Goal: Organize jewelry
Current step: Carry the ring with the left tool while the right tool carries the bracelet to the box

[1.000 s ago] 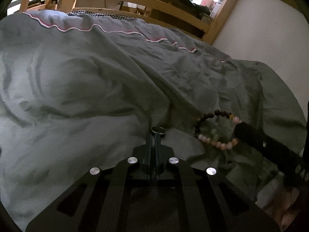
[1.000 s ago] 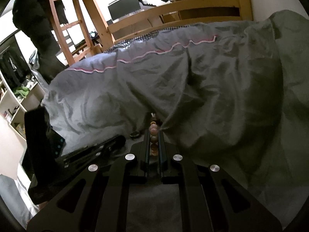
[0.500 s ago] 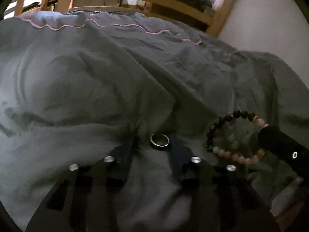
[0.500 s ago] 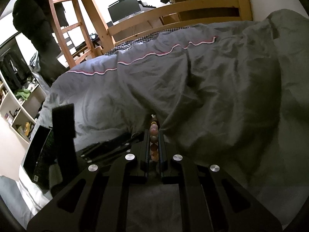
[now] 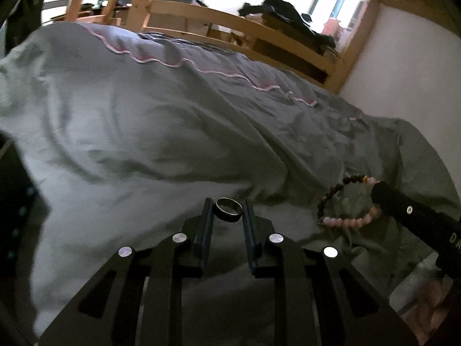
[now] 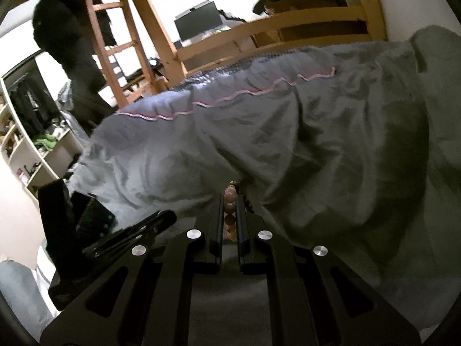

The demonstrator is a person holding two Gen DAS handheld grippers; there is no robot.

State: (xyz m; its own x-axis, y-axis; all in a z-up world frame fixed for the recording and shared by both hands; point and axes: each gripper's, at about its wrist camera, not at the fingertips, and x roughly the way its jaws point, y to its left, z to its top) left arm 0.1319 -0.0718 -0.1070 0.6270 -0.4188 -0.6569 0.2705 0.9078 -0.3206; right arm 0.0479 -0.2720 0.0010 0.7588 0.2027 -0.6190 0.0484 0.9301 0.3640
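Our right gripper (image 6: 230,216) clamps the bracelet (image 5: 344,201), partly hiding it; our left gripper (image 5: 228,213) brackets the ring (image 5: 229,209), contact unclear, open duvet (image 5: 144,132) ahead.

The left hand-held gripper (image 5: 228,212) brackets a ring (image 5: 229,209) on the grey duvet (image 5: 144,132), beaded bracelet (image 5: 345,207) nearby.

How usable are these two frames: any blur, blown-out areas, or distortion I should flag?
Left wrist view: windows behind the bed rail are blown white, the duvet is softly motion-blurred, yet the ring between the left gripper fingers reads sharp. Right wrist view: same backlight glare, strong fisheye bending, dim foreground; the bracelet in the right gripper is recognisable.
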